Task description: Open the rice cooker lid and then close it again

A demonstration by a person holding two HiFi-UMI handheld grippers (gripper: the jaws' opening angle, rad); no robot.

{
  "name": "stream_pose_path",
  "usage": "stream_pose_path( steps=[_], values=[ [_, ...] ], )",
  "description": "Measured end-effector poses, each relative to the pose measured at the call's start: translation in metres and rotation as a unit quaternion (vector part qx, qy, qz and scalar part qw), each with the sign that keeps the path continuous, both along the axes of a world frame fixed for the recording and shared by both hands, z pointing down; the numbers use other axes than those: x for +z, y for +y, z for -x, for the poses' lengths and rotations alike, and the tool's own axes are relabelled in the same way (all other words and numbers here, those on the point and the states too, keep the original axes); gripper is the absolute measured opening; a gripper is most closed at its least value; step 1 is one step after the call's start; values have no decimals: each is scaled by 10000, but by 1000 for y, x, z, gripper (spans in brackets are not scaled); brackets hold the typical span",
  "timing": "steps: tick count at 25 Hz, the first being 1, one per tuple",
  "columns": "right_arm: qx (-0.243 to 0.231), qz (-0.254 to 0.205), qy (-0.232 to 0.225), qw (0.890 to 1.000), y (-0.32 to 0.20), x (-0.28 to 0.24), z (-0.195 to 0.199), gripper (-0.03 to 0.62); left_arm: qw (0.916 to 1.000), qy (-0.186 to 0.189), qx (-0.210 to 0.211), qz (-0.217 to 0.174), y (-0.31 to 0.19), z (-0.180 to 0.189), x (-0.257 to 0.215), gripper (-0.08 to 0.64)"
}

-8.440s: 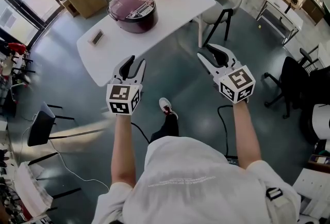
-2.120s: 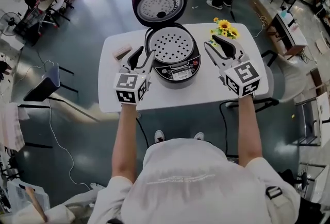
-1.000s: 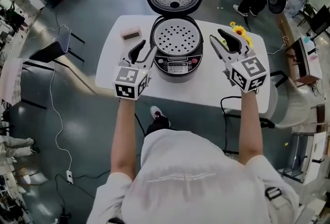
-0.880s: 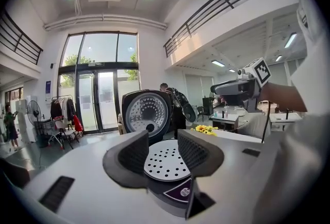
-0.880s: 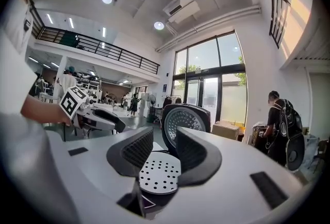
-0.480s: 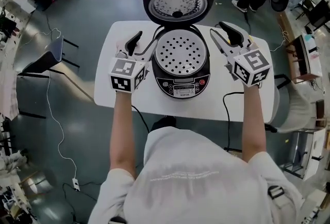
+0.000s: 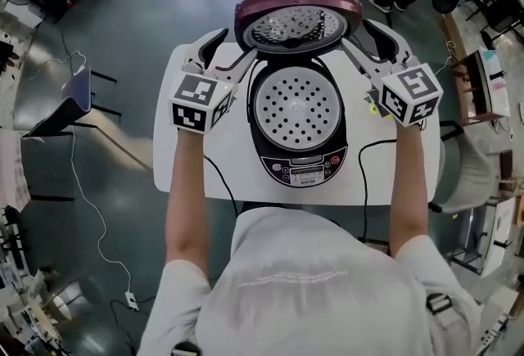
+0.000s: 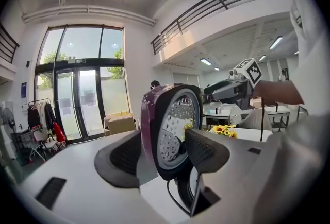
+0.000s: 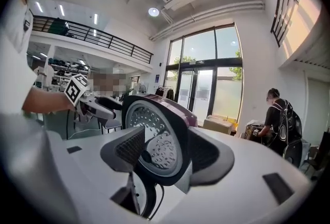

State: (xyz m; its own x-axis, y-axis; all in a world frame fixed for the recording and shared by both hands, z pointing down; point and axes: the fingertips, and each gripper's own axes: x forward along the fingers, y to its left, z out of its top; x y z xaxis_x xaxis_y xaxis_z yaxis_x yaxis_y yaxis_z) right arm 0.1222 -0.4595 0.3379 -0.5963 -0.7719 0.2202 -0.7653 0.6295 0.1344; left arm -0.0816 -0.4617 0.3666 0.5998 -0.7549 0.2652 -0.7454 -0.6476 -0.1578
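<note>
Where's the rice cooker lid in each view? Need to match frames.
Head view: lid top centre, raised, between left gripper and right gripper.
Left gripper view: lid at centre, between the jaws, which have just been opening.
Right gripper view: lid just left of centre, between the jaws, likewise just opening.
Shared landmark: left marker cube, right marker cube; each gripper view shows the other's.

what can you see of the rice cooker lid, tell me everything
The lid is round, with a glossy purple shell and a silvery dimpled inner plate with a dark centre knob. It is hinged open at the back of the cooker, standing nearly upright, inner face toward the person. The left tongs and right tongs straddle its side edges, jaws just opened wider, not visibly pressing it.
</note>
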Motion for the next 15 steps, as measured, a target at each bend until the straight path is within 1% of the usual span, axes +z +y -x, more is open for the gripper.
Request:
stream_pose_path(
  steps=[4, 9, 12, 15],
  values=[
    [56, 89, 236, 9997, -20, 4, -4, 284, 9997, -16, 236, 34, -22, -6, -4, 304],
    [8, 166, 349, 9993, -40, 12, -5, 295, 9983, 160, 559, 68, -39, -18, -8, 304],
    [-76, 174, 257, 9995, -49, 15, -3, 295, 9970, 211, 742, 104, -42, -25, -8, 304],
    [-133, 178, 50, 9997, -55, 17, 2, 295, 9962, 320, 795, 127, -44, -28, -6, 304]
  ],
)
